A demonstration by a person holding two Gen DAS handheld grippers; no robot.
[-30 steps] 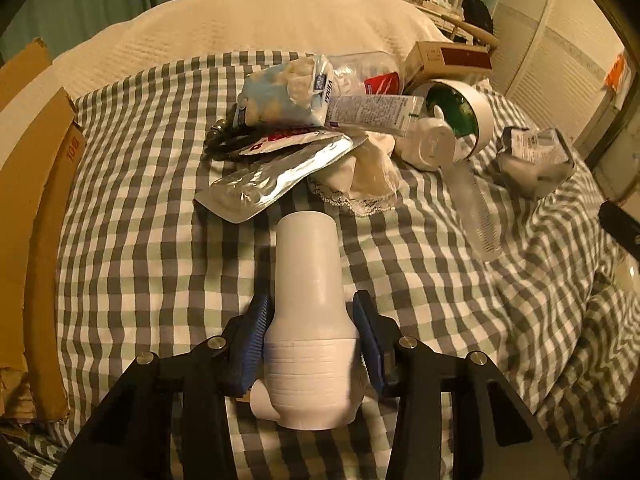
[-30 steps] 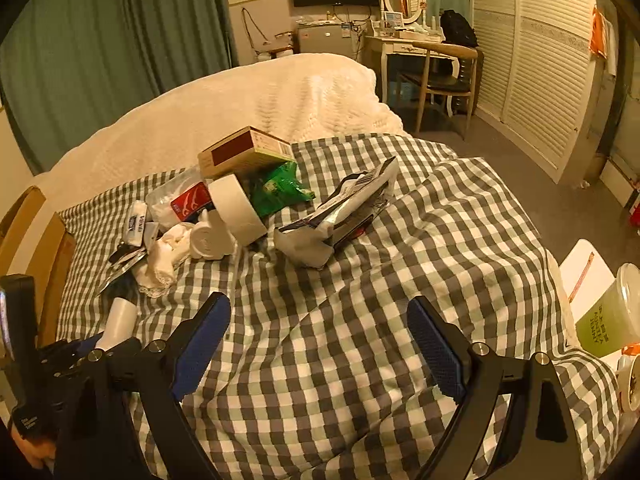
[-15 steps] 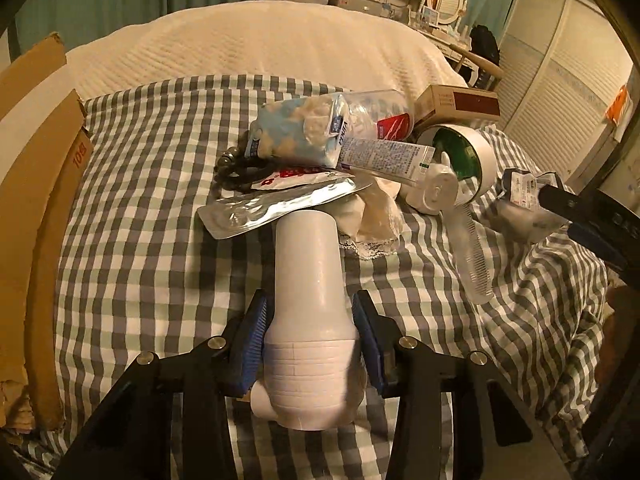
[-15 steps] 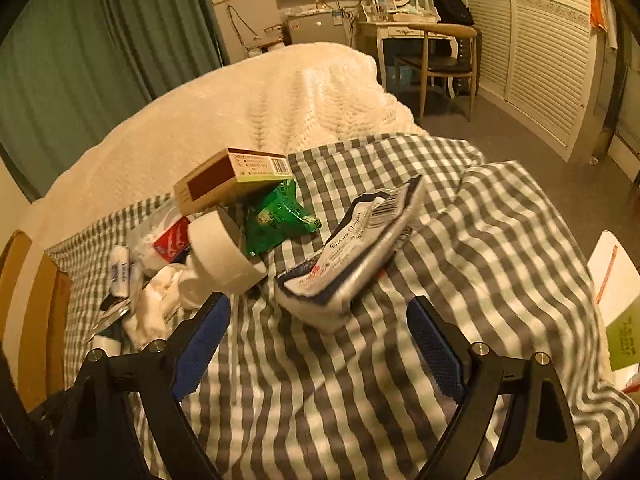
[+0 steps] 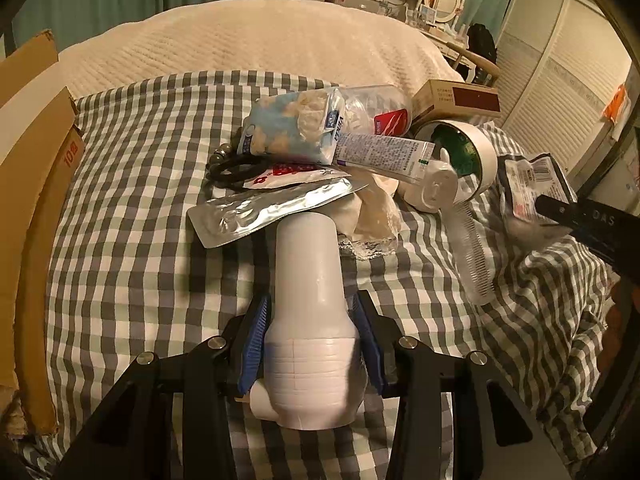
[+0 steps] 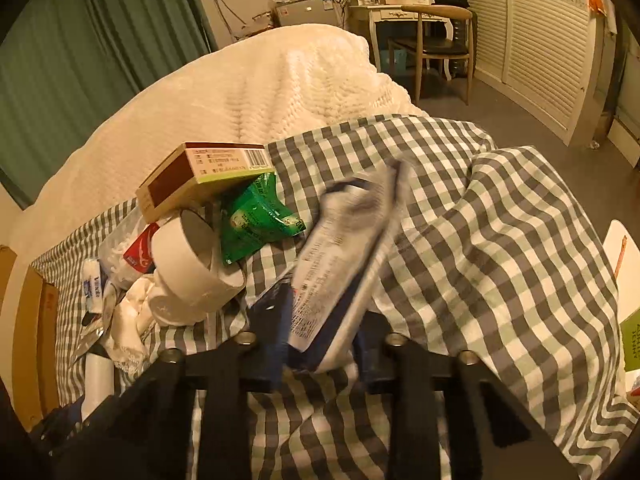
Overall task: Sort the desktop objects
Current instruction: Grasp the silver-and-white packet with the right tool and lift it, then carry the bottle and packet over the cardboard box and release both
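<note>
My left gripper [image 5: 310, 340] is shut on a white plastic bottle [image 5: 310, 280] that points forward over the checked cloth [image 5: 132, 240]. Ahead of it lies a pile: a silver foil pouch [image 5: 272, 210], a blue-white bag [image 5: 292, 128], a tube [image 5: 380, 152], a white tape roll [image 5: 476, 156] and a brown box [image 5: 460, 98]. My right gripper [image 6: 320, 356] has closed on the near end of a blue-white packet [image 6: 344, 264], which is blurred. The packet [image 5: 532, 188] and the right gripper also show at the right of the left wrist view.
Cardboard pieces [image 5: 32, 184] stand along the left edge of the bed. A cream blanket [image 6: 256, 92] covers the far half. A green bag [image 6: 256, 216] lies under the brown box [image 6: 204, 172]. A chair [image 6: 436, 44] and louvred doors [image 6: 548, 32] stand beyond.
My right gripper moved forward to the blue-white packet and went from wide open to shut on it. My left gripper kept hold of the white bottle and shifted slightly.
</note>
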